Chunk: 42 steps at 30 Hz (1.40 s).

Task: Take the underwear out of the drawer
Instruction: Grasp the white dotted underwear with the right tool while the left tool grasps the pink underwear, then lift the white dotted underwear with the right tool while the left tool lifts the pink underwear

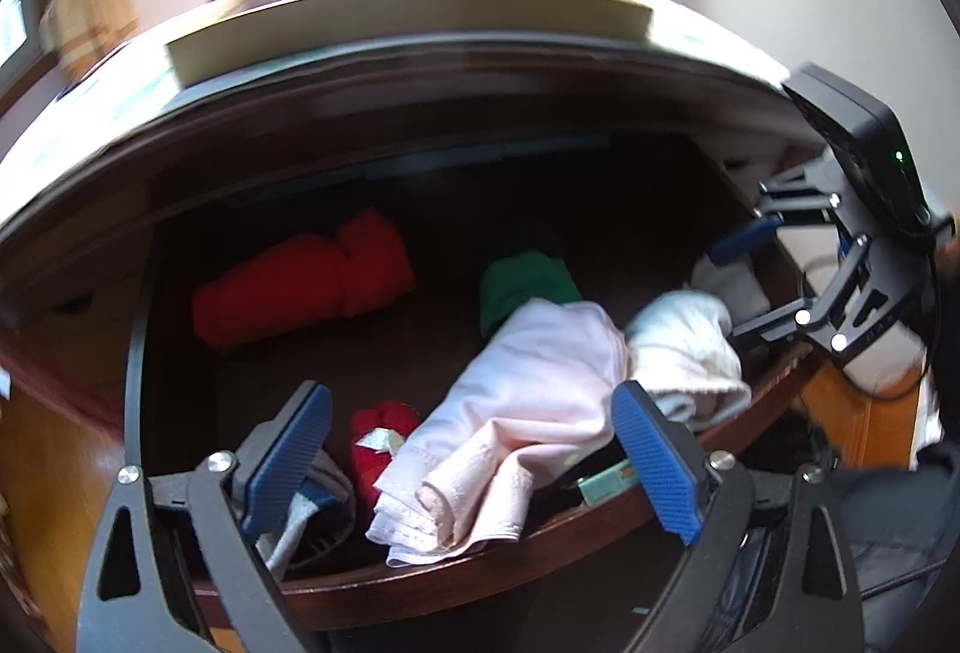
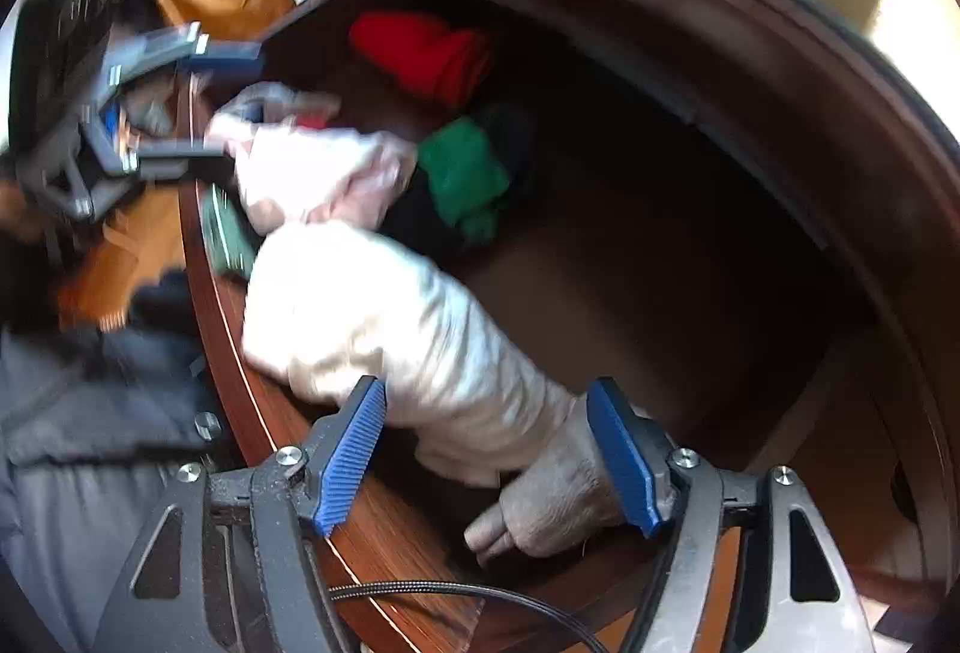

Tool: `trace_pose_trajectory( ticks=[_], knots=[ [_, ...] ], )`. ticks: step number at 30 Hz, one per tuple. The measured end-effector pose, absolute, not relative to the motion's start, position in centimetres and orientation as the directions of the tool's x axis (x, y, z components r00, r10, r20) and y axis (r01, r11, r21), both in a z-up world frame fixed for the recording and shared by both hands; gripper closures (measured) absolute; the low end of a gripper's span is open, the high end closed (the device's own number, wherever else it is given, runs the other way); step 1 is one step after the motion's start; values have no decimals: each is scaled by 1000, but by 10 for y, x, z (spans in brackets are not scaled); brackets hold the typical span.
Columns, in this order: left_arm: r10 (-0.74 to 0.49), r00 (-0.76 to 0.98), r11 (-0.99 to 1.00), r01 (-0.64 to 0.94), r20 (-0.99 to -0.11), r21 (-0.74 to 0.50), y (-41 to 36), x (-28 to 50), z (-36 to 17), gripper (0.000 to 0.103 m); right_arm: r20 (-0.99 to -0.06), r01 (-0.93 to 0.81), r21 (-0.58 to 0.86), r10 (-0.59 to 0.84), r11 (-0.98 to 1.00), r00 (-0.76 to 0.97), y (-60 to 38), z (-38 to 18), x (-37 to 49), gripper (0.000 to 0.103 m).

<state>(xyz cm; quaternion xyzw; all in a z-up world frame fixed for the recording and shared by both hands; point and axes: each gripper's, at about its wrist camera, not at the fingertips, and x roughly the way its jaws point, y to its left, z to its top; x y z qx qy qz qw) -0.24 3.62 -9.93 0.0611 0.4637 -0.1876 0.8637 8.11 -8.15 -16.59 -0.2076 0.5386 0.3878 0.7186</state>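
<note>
Left wrist view: the left gripper (image 1: 474,458) stands wide open over the drawer's front edge (image 1: 480,575), gripping nothing, a pink garment (image 1: 528,413) draped across that edge between its fingers. The right gripper (image 2: 486,464) (also spread wide, empty) straddles a white garment (image 2: 390,329) at the front edge. A red roll (image 1: 300,281) and a green piece (image 1: 522,287) lie toward the drawer's back.

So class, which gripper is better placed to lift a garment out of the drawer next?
Left, probably. The left gripper is open with the pink garment between its jaws at the drawer's front edge. The right gripper is also open, around a white garment.
</note>
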Motion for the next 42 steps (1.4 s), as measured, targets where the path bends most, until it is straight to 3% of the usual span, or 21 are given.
trace_pose_trajectory(
  ticks=[9, 14, 16, 25, 30, 36, 42],
  knots=[
    [-309, 349, 880, 457, -885, -127, 28, 17, -115, 7, -952, -821, 101, 294, 562, 84, -52, -177, 87, 34],
    [-367, 282, 867, 450, -887, -216, 29, 25, -124, 7, -949, -794, 172, 316, 583, 26, -48, -186, 95, 34],
    [-392, 257, 860, 442, -883, -253, 31, 29, -127, 7, -939, -785, 216, 344, 580, -5, -47, -188, 96, 54],
    [-411, 235, 860, 419, -881, -290, 36, 36, -137, 10, -898, -740, 233, 432, 631, 85, -71, -180, 76, 74],
    [-428, 242, 860, 406, -871, -309, 36, 39, -141, 40, -860, -686, 259, 486, 680, 157, -106, -166, 71, 79],
    [-404, 275, 870, 411, -872, -274, 37, 37, -136, 69, -829, -621, 308, 524, 721, 197, -129, -157, 68, 80],
    [-387, 293, 879, 403, -874, -255, 38, 37, -133, 71, -850, -653, 260, 489, 712, 195, -121, -153, 63, 77]
  ],
)
